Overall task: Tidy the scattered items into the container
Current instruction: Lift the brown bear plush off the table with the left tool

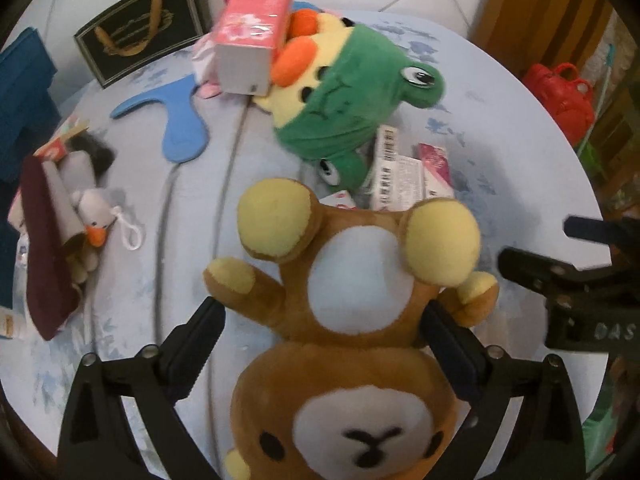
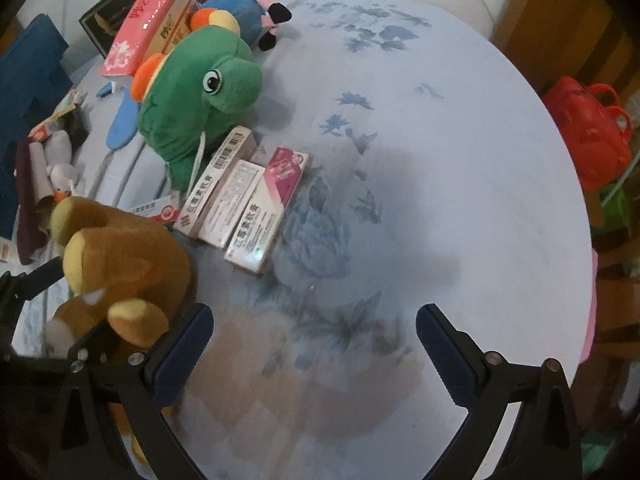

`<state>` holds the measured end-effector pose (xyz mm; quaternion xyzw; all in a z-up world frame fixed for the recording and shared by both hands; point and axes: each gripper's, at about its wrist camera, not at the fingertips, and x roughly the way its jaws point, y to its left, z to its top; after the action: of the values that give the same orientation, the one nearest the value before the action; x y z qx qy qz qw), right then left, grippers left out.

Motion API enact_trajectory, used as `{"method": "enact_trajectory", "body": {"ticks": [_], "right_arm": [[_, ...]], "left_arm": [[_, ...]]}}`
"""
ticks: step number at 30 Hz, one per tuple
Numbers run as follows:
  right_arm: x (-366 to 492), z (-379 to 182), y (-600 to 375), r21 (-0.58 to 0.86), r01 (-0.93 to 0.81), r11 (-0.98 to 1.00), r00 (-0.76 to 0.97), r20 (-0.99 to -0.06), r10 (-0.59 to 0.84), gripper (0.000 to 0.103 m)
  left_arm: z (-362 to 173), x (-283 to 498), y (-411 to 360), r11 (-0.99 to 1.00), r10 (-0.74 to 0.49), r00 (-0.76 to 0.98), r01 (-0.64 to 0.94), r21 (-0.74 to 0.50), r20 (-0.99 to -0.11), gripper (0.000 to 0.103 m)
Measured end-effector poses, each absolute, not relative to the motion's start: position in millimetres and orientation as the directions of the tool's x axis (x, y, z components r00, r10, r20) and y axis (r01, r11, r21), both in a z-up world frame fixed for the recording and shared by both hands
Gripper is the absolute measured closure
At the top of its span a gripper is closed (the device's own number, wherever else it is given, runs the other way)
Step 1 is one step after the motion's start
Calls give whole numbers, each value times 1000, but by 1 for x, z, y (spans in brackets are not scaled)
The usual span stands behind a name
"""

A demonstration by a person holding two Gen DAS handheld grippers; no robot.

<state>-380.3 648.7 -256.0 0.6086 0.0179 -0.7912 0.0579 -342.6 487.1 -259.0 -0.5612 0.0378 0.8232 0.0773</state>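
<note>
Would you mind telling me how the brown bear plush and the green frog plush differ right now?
The brown bear plush lies between the left gripper's open fingers; the green frog plush sits farther off, untouched. The bear is brown with yellow paws; the frog is green with orange parts. Both are soft toys on the blue floral cloth.

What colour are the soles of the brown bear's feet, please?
Pale yellow soles, clearest in the left wrist view.

Brown-and-yellow bear [image 1: 352, 320], green frog plush [image 1: 352, 112], blue-flowered tablecloth [image 2: 400, 120]
</note>
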Motion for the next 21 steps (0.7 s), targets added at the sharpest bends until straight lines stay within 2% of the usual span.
{"method": "enact_trajectory", "body": {"ticks": [2, 4, 7, 12, 21], "right_arm": [[-384, -258, 652, 40, 112, -993, -253, -965, -67, 0], [-386, -259, 659, 39, 101, -994, -254, -965, -64, 0], [-385, -261, 669, 41, 88, -995, -253, -965, -62, 0], [-379, -263, 679, 68, 69, -995, -251, -964, -83, 0], [-393, -269, 653, 81, 99, -992, -277, -955, -105, 0]], "left_arm": [[-261, -340, 494, -982, 109, -353, -186, -44, -929, 8], [-262, -335, 502, -976, 141, -346, -204, -73, -927, 22], [-259, -329, 517, -973, 104, -376, -231, -16, -921, 28], [-250, -326, 514, -980, 45, -410, -197, 41, -911, 34], [-237, -336, 441, -995, -82, -452, -13, 98, -888, 37]]}}
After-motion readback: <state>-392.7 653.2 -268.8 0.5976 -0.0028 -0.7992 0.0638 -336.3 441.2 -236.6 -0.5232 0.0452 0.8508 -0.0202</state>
